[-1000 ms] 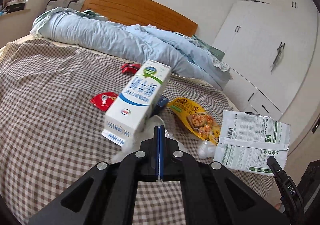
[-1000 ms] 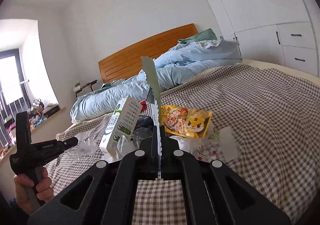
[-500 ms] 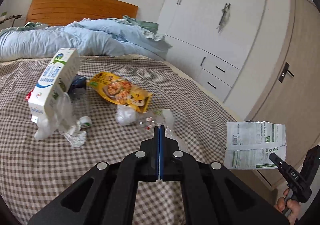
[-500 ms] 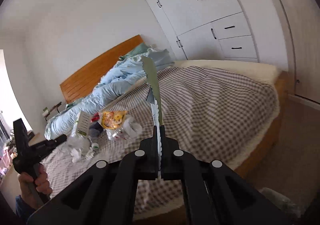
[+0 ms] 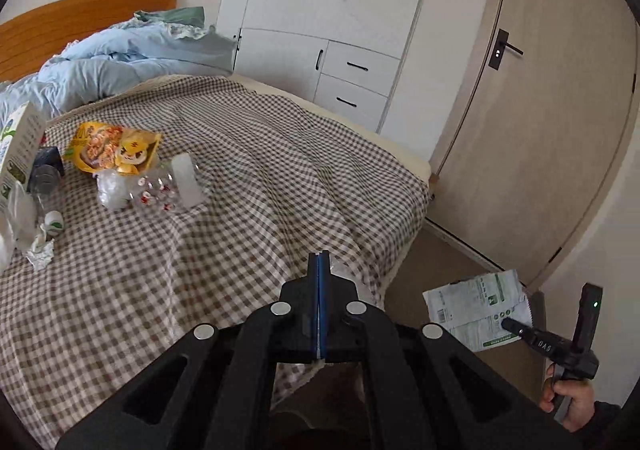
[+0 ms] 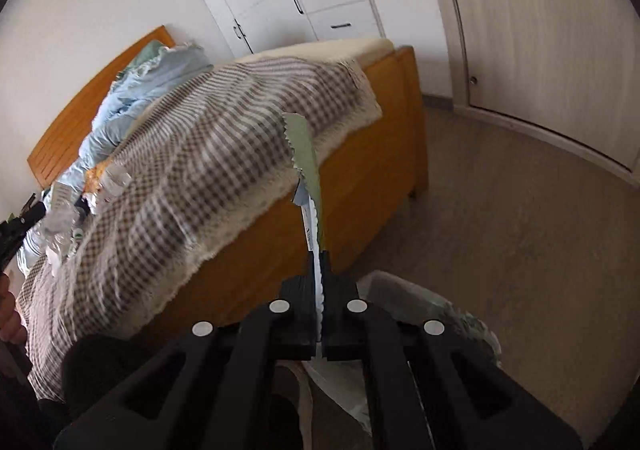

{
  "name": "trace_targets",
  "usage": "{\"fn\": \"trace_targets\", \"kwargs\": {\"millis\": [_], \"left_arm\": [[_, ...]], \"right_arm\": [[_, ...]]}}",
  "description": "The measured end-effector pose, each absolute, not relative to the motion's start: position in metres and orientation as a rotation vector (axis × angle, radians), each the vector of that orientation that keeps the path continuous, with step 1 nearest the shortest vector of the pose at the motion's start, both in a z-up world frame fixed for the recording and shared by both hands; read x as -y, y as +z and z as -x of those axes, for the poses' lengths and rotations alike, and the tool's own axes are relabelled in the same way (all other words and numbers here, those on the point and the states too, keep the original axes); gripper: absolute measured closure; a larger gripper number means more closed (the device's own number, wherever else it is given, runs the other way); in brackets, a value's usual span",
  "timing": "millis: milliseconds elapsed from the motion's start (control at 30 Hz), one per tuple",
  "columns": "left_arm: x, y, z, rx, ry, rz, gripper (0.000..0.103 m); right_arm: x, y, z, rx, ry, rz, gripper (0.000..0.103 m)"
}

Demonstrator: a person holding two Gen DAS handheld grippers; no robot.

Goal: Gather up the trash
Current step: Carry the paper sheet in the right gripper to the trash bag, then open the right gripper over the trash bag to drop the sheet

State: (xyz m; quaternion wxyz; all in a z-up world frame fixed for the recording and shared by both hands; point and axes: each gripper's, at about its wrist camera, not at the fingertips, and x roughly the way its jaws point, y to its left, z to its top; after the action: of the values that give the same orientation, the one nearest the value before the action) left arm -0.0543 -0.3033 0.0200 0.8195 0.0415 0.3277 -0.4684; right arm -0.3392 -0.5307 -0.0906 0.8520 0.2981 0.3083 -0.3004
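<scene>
The bed (image 5: 248,177) with its checked cover still carries most of the litter, gathered near the rumpled blue duvet: a milk carton (image 5: 18,153) at the frame's edge, stiff-walled and likely near empty, best pinched across a narrow side; a yellow snack bag (image 5: 114,147), thin film, light and slippery, best taken by a flat sealed edge; a crumpled clear plastic bottle (image 5: 160,185) just beside it, springy and apt to squirm out of a pinch unless taken at the neck.

On the floor at the foot of the bed stands a bin lined with a clear bag (image 6: 436,314), directly under the right gripper (image 6: 320,262). That gripper is clamped on a white-and-green pouch (image 5: 476,306) by its lower edge — a flat, limp, featherweight sachet with a serrated seal, standing edge-on above the jaws in the right wrist view. It should flutter rather than drop straight.

The left gripper (image 5: 319,262) is fully closed on nothing, over the bed's near edge, well apart from the litter.
</scene>
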Motion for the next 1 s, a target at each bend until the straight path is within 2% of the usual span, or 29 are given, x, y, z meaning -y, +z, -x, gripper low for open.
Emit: {"fn": "trace_targets", "kwargs": {"millis": [367,633,733,833,867,900,933,1000], "left_arm": [[0.356,-0.005,0.089,-0.802,-1.092,-0.090,0.103],[0.399,-0.051,0.108,-0.965,-1.106,-0.157,0.103],[0.428,-0.069,0.116,-1.050,-1.114,-0.191,0.103],[0.461,-0.080,0.136,-1.089,-1.147,-0.224,0.103],[0.471,-0.083,0.142,-1.102,-1.153,-0.234,0.103],[0.482,-0.088,0.148,-1.121,-1.162,-0.245,0.103],[0.492,-0.094,0.153,-1.141,-1.161,-0.259,0.103],[0.512,-0.112,0.160,-1.183,-1.152,-0.310,0.103]], "right_arm": [[0.548,-0.202,0.348,-1.075,-0.678,-0.447,0.102],[0.558,-0.269,0.348,-1.221,-0.634,-0.217,0.102],[0.571,-0.306,0.348,-1.314,-0.602,-0.214,0.102],[0.600,-0.337,0.360,-1.415,-0.663,-0.377,0.100],[0.607,-0.334,0.368,-1.375,-0.696,-0.442,0.098],[0.612,-0.327,0.377,-1.321,-0.720,-0.496,0.091],[0.615,-0.318,0.387,-1.267,-0.747,-0.541,0.074],[0.620,-0.300,0.404,-1.172,-0.778,-0.599,0.051]]}}
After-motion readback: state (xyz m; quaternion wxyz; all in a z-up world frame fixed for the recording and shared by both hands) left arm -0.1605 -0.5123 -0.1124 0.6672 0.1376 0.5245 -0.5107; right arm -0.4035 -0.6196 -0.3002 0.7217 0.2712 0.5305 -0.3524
